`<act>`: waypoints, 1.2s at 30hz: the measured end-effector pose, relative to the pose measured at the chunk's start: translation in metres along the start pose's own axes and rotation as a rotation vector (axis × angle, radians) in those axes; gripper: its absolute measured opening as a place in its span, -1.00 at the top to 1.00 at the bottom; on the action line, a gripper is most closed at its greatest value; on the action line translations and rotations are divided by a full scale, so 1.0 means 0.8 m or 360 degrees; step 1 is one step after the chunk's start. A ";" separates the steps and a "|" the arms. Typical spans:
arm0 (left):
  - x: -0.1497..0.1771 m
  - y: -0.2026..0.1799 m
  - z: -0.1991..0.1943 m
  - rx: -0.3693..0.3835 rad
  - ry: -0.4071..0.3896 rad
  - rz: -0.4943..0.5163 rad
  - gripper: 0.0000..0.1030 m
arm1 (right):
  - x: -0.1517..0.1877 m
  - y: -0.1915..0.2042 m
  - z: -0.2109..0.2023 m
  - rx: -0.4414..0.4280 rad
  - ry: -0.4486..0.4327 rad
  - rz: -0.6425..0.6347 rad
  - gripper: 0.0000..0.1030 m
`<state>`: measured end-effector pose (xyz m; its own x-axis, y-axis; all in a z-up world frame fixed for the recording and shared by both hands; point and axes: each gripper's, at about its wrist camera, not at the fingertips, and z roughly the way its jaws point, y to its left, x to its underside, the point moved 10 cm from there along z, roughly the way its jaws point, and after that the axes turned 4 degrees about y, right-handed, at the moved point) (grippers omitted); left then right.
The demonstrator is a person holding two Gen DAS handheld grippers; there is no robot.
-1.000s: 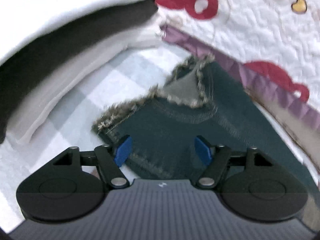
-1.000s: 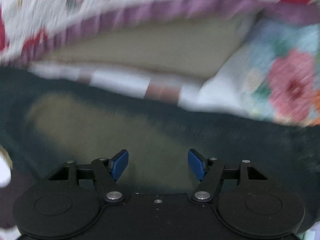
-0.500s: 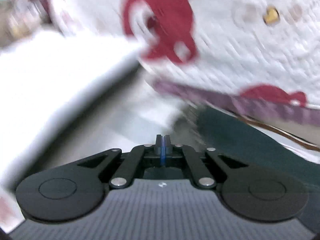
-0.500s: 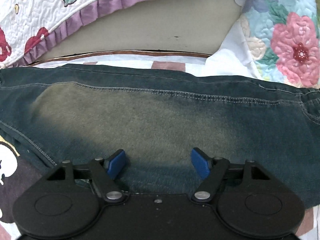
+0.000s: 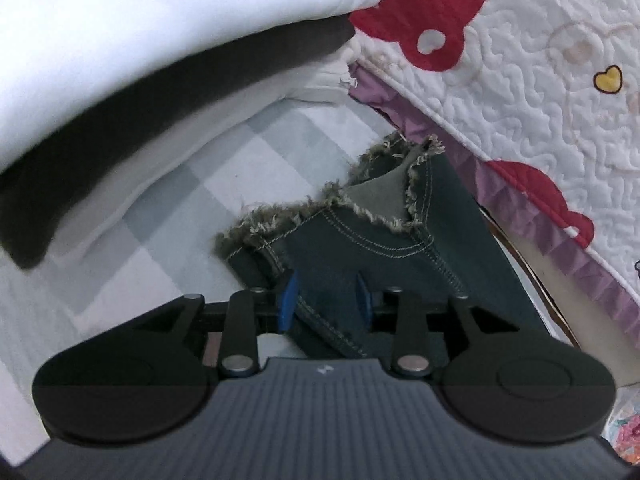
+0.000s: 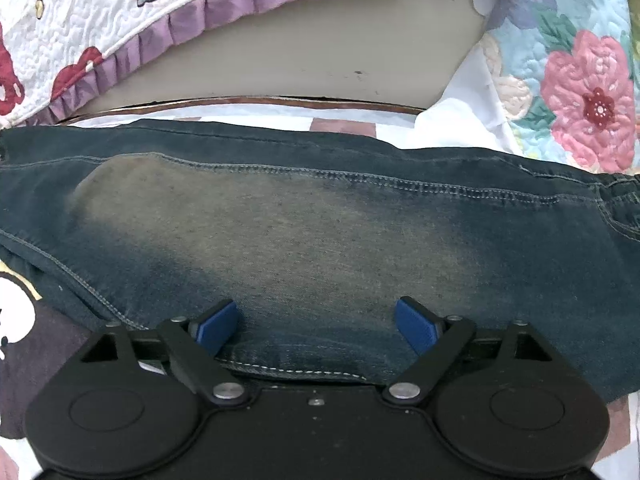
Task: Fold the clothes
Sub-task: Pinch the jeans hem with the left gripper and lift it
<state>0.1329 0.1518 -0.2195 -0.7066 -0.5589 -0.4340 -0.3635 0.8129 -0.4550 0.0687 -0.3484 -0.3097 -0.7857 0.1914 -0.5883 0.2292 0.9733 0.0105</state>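
Dark blue jeans lie flat on the bed. In the left wrist view their frayed leg end points toward the top, one hem corner turned back. My left gripper hovers low over that leg end. Its jaws are opening, and a stitched edge of the denim runs between the blue pads without being pinched. In the right wrist view the faded thigh part of the jeans fills the middle. My right gripper stands over it with jaws opening wide and nothing clamped.
A stack of folded white, black and grey clothes sits at left on the checked sheet. A white quilt with red bears borders the jeans. A floral quilt and a dark printed garment flank them.
The left gripper shut and swung away in a blur, then came back over the frayed leg end with its jaws partly apart. The right jaws spread wider; that hand stayed put.
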 end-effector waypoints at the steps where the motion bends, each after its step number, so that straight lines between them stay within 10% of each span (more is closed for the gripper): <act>1: 0.004 0.002 0.000 0.0021 0.0013 -0.0013 0.40 | 0.000 0.000 0.000 0.0006 0.0006 0.0010 -0.76; 16: -0.006 -0.009 0.038 0.0139 0.0010 -0.0034 0.22 | -0.002 0.010 0.012 0.0036 0.0014 0.0066 -1.00; 17: -0.007 -0.015 0.045 0.0117 0.0000 0.0020 0.38 | -0.002 0.010 0.012 0.0037 0.0011 0.0066 -1.00; 18: -0.007 -0.022 0.050 0.0071 -0.0013 0.0115 0.97 | -0.002 0.010 0.012 0.0037 0.0007 0.0066 -1.00; 24: -0.020 -0.063 -0.031 -0.0151 -0.0401 0.0517 0.97 | -0.001 0.009 0.011 0.0035 -0.0017 0.0062 -1.00; 29: 0.010 -0.006 0.021 -0.0384 -0.0093 0.0384 0.94 | 0.002 0.010 0.007 0.0015 -0.0003 0.0027 -1.00; 36: 0.003 -0.017 -0.002 -0.0518 -0.0197 0.0535 0.95 | 0.001 0.009 0.007 0.0019 0.0011 0.0021 -1.00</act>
<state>0.1353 0.1401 -0.2132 -0.7469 -0.2558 -0.6137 -0.3125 0.9498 -0.0156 0.0728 -0.3417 -0.3147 -0.7864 0.2051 -0.5827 0.2464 0.9691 0.0086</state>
